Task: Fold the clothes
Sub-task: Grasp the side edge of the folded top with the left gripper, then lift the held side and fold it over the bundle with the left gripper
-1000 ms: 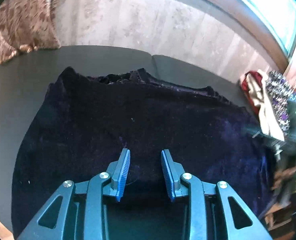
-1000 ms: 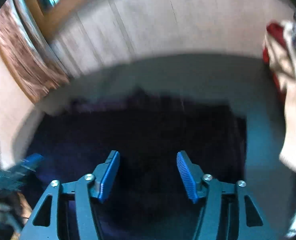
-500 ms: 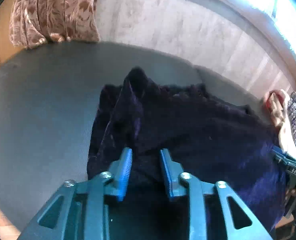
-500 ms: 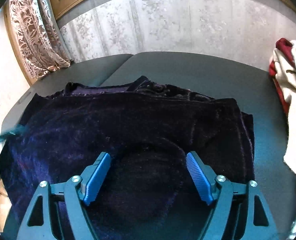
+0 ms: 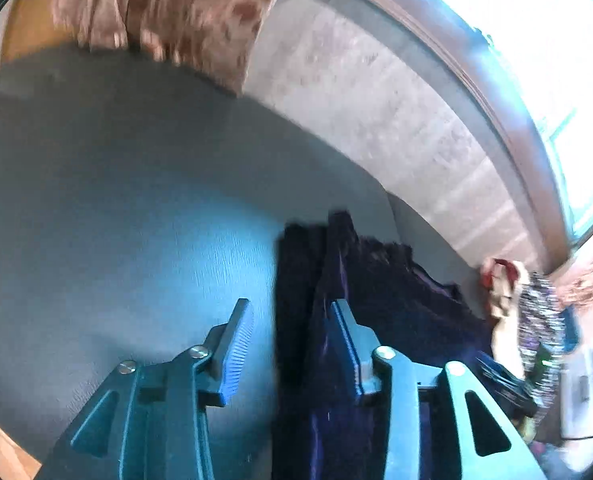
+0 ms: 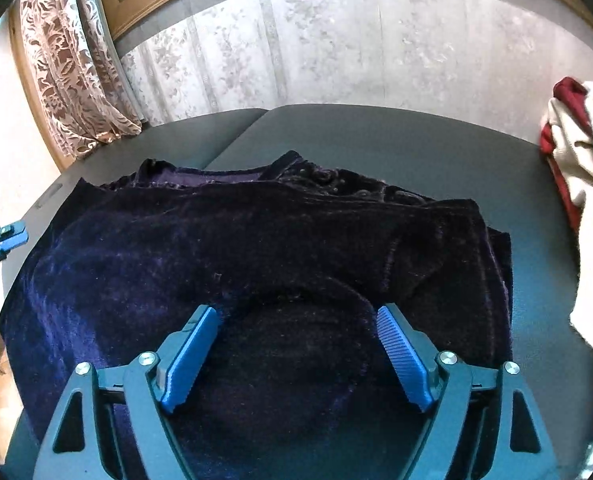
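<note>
One dark purple velvet garment (image 6: 256,248) lies in the middle of the table (image 6: 376,132). One pile of clothes (image 6: 576,184) sits at the right edge of the table; in it I can count three pieces: one red, one cream, one patterned. Two grippers are there: the right gripper (image 6: 296,344) and the left gripper (image 5: 292,344). One curtain (image 6: 72,72) hangs behind the far left corner. One window (image 5: 536,40) is there.

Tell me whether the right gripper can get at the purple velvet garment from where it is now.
Probably yes. The right gripper hangs open right above the purple velvet garment, which lies spread on the gray table. Nothing sits between its fingers and the cloth.
</note>
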The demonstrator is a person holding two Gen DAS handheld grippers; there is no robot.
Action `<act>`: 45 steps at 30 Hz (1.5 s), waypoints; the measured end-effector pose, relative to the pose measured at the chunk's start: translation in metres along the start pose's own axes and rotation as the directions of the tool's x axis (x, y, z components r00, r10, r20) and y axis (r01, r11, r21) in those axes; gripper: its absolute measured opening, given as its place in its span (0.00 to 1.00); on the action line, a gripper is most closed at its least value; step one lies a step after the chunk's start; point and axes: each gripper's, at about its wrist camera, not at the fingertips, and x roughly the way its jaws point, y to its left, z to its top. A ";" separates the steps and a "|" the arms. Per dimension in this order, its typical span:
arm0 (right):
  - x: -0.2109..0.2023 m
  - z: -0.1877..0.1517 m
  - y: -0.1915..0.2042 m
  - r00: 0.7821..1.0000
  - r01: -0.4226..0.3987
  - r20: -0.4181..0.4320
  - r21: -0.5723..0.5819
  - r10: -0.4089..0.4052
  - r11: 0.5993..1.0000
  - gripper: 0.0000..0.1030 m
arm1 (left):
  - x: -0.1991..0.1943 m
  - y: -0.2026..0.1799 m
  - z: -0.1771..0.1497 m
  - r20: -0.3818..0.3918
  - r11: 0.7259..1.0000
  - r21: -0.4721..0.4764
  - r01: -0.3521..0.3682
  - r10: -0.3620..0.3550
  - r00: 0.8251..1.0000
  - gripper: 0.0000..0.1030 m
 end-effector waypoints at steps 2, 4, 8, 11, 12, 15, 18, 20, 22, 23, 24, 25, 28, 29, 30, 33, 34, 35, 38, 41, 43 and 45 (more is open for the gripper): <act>0.000 0.000 0.000 1.000 0.000 0.000 -0.002 0.000 1.000 0.81 | 0.008 0.002 -0.003 -0.046 0.999 0.009 0.034 -0.034 0.998 0.46; -0.001 0.000 -0.002 1.000 0.000 -0.001 -0.004 0.000 1.000 0.81 | 0.018 -0.002 -0.003 -0.080 0.997 0.028 0.065 -0.063 0.995 0.47; -0.001 0.000 -0.001 1.000 -0.001 -0.002 -0.005 0.001 1.000 0.82 | 0.047 -0.015 -0.003 -0.160 0.993 0.087 0.073 -0.059 0.985 0.48; 0.000 0.000 -0.001 1.000 -0.004 -0.002 -0.004 0.004 1.000 0.82 | 0.062 -0.019 0.005 -0.184 0.990 0.120 0.069 -0.046 0.982 0.48; 0.000 0.000 -0.001 1.000 -0.007 -0.001 -0.003 0.007 1.000 0.83 | 0.065 -0.021 0.008 -0.186 0.989 0.128 0.071 -0.046 0.981 0.48; 0.000 0.000 -0.002 1.000 -0.018 0.000 -0.002 0.018 1.000 0.85 | 0.075 -0.022 0.013 -0.212 0.991 0.116 0.072 -0.046 0.976 0.48; 0.001 0.000 -0.002 1.000 -0.031 0.000 -0.001 0.031 1.000 0.88 | 0.077 -0.028 0.016 -0.230 0.989 0.136 0.059 -0.027 0.973 0.48; 0.001 0.000 -0.002 0.999 -0.036 0.000 -0.002 0.036 0.999 0.88 | 0.077 -0.028 0.014 -0.249 0.989 0.136 0.060 -0.024 0.968 0.47; 0.001 0.000 -0.002 0.999 -0.042 0.001 -0.001 0.042 0.999 0.89 | 0.078 -0.031 0.012 -0.252 0.990 0.133 0.048 -0.013 0.968 0.46; 0.001 0.000 -0.002 0.999 -0.048 0.001 -0.001 0.048 0.999 0.90 | 0.079 -0.032 0.011 -0.246 0.991 0.130 0.036 -0.003 0.969 0.46; 0.001 0.000 -0.002 0.999 -0.050 0.002 -0.001 0.050 0.999 0.91 | 0.080 -0.034 0.010 -0.242 0.992 0.125 0.026 0.005 0.970 0.46; 0.001 0.000 -0.001 0.999 -0.054 0.001 -0.001 0.054 0.999 0.92 | 0.082 -0.035 0.009 -0.251 0.994 0.102 0.044 -0.017 0.968 0.29; 0.001 0.001 0.000 0.998 -0.056 -0.004 -0.003 0.056 0.998 0.93 | 0.090 -0.042 0.006 -0.277 0.997 0.057 0.059 -0.041 0.960 0.10; 0.002 0.001 0.000 0.998 -0.055 -0.005 -0.003 0.055 0.998 0.93 | 0.090 -0.047 0.005 -0.263 0.996 0.081 0.045 -0.022 0.965 0.09; 0.002 0.001 0.001 0.998 -0.055 -0.007 -0.003 0.054 0.999 0.93 | 0.089 -0.049 0.007 -0.252 0.996 0.082 0.028 -0.006 0.968 0.09; 0.000 0.005 0.001 0.997 -0.073 -0.036 0.000 0.073 0.997 0.93 | 0.082 -0.037 0.019 -0.230 1.000 0.016 -0.012 0.015 0.973 0.08; -0.003 0.009 0.000 0.991 -0.116 -0.061 0.010 0.116 0.993 0.93 | 0.078 -0.034 0.023 -0.224 1.000 -0.004 -0.016 0.015 0.975 0.08; -0.006 0.012 -0.001 0.984 -0.158 -0.085 0.020 0.159 0.987 0.92 | 0.075 -0.031 0.028 -0.217 1.000 -0.022 -0.022 0.017 0.976 0.07; -0.019 0.018 -0.005 0.968 -0.222 -0.123 -0.012 0.219 0.975 0.87 | 0.065 -0.035 0.044 -0.196 0.996 0.013 -0.084 0.085 0.977 0.07; -0.030 0.021 -0.009 0.953 -0.262 -0.178 -0.082 0.245 0.962 0.71 | 0.057 -0.037 0.061 -0.194 0.995 0.002 -0.099 0.097 0.976 0.07; -0.036 0.022 -0.009 0.944 -0.288 -0.203 -0.126 0.260 0.949 0.61 | 0.055 -0.047 0.068 -0.209 0.994 0.028 -0.110 0.113 0.971 0.07; -0.038 0.022 -0.002 0.930 -0.332 -0.229 -0.179 0.288 0.926 0.55 | 0.047 -0.054 0.074 -0.220 0.995 0.012 -0.100 0.100 0.970 0.07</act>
